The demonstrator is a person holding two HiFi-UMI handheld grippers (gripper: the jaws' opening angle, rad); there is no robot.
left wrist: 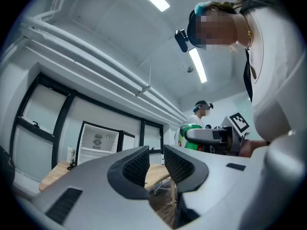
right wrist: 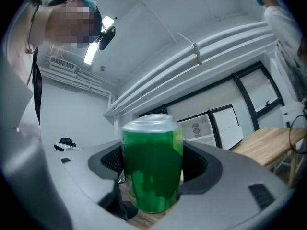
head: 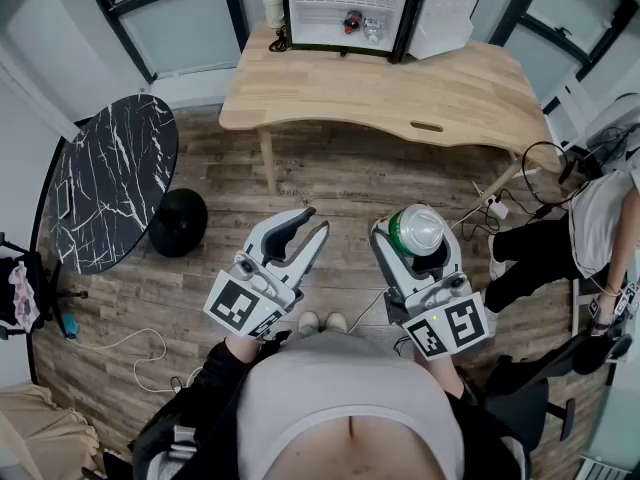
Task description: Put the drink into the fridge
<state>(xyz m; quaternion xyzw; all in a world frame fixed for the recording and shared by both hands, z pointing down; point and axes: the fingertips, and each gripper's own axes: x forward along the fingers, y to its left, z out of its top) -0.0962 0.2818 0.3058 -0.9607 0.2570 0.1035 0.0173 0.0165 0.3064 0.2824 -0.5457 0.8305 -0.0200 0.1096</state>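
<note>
A green drink can (head: pixel 416 226) with a silver top stands upright between the jaws of my right gripper (head: pixel 415 240), which is shut on it at waist height above the floor. In the right gripper view the can (right wrist: pixel 152 176) fills the gap between both pads. My left gripper (head: pixel 306 226) hovers beside it with a narrow gap between its jaws and nothing in them (left wrist: pixel 157 157). The small white fridge (head: pixel 345 8) stands on the far wooden table (head: pixel 470 88), across the floor from me, with its door (head: pixel 447 13) swung open to the right. Two drinks lie on its shelf.
A round black marble table (head: pixel 115 183) and a black stool base (head: pixel 178 223) stand at the left. A seated person (head: pixel 600 218) is at the right, with cables (head: pixel 500 208) on the wood floor near the table leg. A white cup (head: pixel 272 8) stands left of the fridge.
</note>
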